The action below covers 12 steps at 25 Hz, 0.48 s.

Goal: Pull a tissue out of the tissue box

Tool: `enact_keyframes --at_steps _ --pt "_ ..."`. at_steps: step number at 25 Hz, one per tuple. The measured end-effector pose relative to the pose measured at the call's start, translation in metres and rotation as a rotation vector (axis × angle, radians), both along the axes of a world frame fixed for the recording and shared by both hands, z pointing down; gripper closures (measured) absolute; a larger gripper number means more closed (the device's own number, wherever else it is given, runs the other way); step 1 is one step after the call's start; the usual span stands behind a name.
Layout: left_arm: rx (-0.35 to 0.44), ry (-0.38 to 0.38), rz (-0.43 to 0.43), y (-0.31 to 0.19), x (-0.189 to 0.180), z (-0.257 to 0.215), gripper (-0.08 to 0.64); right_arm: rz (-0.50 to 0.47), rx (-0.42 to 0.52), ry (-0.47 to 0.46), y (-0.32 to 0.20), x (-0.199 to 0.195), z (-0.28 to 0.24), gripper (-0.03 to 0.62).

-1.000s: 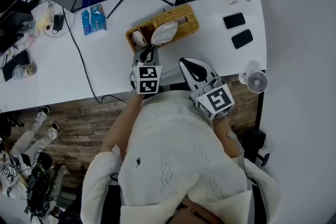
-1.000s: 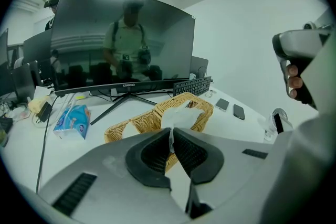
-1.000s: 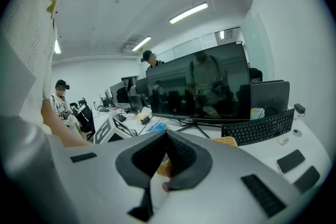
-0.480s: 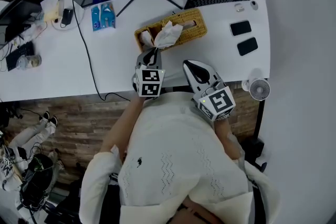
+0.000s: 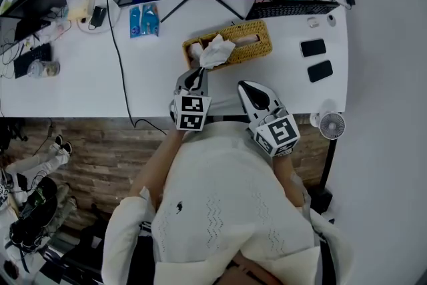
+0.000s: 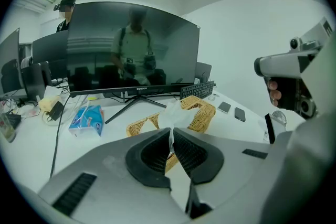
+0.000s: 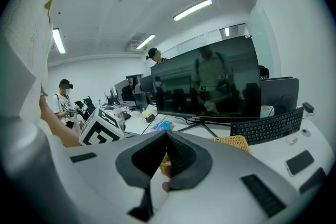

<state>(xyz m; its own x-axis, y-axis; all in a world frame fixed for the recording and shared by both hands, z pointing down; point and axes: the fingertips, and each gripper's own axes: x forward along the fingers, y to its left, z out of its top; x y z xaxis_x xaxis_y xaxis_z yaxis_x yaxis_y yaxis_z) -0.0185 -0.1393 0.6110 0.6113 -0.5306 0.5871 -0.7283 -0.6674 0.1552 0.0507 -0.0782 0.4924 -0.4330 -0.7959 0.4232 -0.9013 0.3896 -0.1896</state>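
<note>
The white desk (image 5: 100,90) stands before a dark monitor (image 6: 131,50), and on it the left gripper (image 5: 197,75) has its jaws pinched tight on the tip of a white, crumpled tissue (image 5: 217,50). The tissue rises from the slot of the woven wicker tissue box (image 5: 250,43) near the desk's back edge. The right gripper (image 5: 252,91) hangs over the front edge with its jaws together and empty, and the tissue now leans further over the box's near side than a second ago.

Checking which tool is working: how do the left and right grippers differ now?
The left gripper is shut on the tissue; the right gripper is shut on nothing. The left gripper sits at the wicker tissue box; the right gripper hangs short of it. Both point toward the monitor.
</note>
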Motion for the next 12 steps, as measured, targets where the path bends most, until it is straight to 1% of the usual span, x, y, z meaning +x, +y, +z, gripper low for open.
enact_keyframes --at_steps 5,12 --pt "0.003 0.025 -0.026 0.002 -0.012 -0.013 0.538 -0.005 0.0 0.006 -0.001 -0.002 0.0 0.591" --pt "0.027 0.054 -0.053 0.005 -0.028 -0.035 0.538 -0.015 0.007 0.011 -0.002 -0.004 -0.002 0.591"
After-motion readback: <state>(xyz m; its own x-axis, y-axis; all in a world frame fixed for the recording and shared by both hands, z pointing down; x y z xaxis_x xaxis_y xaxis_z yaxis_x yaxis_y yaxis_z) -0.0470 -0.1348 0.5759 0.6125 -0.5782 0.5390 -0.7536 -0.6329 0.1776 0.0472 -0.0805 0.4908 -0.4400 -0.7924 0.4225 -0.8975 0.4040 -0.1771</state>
